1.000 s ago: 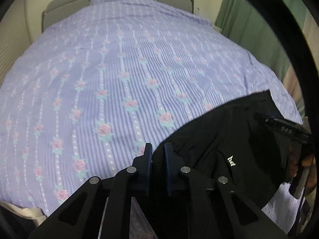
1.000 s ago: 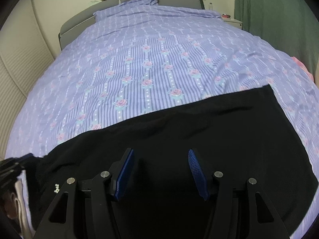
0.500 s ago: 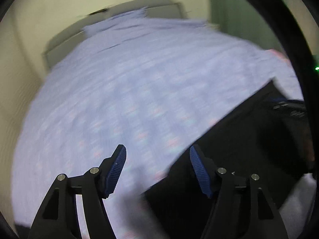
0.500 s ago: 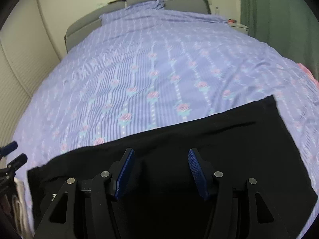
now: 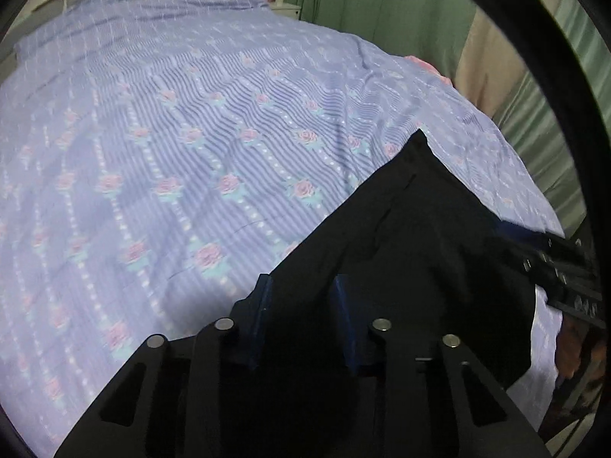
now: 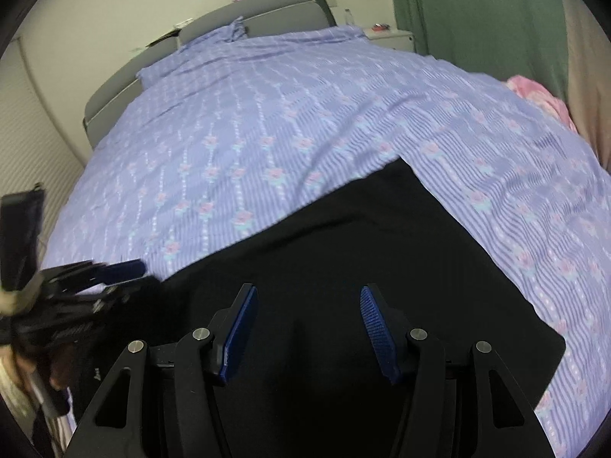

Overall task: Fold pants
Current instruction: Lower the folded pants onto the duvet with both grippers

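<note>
Black pants [image 6: 343, 267] spread flat across the lower half of the right-wrist view, on the lilac rose-print bedspread [image 6: 267, 122]; far corner reaching toward centre-right of the frame, a small white logo at lower left. In the left-wrist view the same pants fill the lower right, bunched and rising in soft ridges toward the claw

Likely step: taking hold of one end to carry it over the other. To do well: pinch both layers close to the edge, lift only enough to clear the bedspread, keep the far corner pinned by its own weight, lay the fold edge to edge, smooth ridges before release

Left claw [image 5: 303, 316] at lower centre of its view: narrowed to a slim gap, black cloth lying between the blue pads [image 5: 263, 305]; whether pinched tight or merely loose around it, cannot tell. Seen also at the left edge of the right-wrist view, at the pants' end

Right claw [image 6: 307, 328] at lower centre of its view: wide apart, nothing between the pads, hovering over the middle of the pants; contact with cloth not discernible

Beyond: grey headboard [image 6: 248, 11] at upper centre, green curtain [image 6: 477, 19] at upper right
</note>
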A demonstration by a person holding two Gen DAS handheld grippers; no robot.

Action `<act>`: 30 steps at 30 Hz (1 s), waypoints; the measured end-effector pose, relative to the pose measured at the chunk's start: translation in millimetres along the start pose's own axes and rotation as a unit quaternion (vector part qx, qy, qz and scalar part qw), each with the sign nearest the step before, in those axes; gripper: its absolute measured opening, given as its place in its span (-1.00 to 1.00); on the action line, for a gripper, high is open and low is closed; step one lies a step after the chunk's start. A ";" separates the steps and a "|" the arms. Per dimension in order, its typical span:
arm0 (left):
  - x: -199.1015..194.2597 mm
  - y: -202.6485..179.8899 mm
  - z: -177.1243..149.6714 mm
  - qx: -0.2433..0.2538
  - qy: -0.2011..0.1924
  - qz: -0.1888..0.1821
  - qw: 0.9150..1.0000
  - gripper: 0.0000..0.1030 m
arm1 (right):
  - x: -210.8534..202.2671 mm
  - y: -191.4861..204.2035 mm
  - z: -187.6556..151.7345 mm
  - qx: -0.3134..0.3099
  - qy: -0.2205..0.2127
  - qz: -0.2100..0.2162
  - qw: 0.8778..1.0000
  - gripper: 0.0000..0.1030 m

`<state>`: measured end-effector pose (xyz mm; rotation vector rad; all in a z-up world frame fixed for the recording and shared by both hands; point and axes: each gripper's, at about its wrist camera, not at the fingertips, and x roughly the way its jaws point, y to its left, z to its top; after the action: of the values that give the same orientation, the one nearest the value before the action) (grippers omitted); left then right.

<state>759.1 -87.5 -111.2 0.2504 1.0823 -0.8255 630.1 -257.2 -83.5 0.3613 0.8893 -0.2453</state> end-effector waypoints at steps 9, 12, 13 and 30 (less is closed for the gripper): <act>27.2 -14.0 10.7 0.020 0.034 -0.010 0.999 -0.40 | 2.0 -16.4 -6.9 0.017 0.015 0.011 1.000 0.11; 38.6 -16.5 13.1 0.025 0.042 0.005 0.999 -0.87 | 3.2 -18.3 -7.4 0.019 0.016 0.011 1.000 0.11; 39.8 -17.3 13.8 0.027 0.040 0.007 0.999 -0.90 | 3.8 -19.7 -7.7 0.022 0.016 0.011 1.000 0.11; 9.4 -20.7 39.3 0.037 -0.012 0.054 0.998 0.06 | -23.2 -38.9 -17.9 0.059 -0.021 -0.020 0.998 0.11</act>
<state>773.3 -128.0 -96.4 0.3580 1.0089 -0.7711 589.5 -284.1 -83.4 0.4469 0.8432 -0.3418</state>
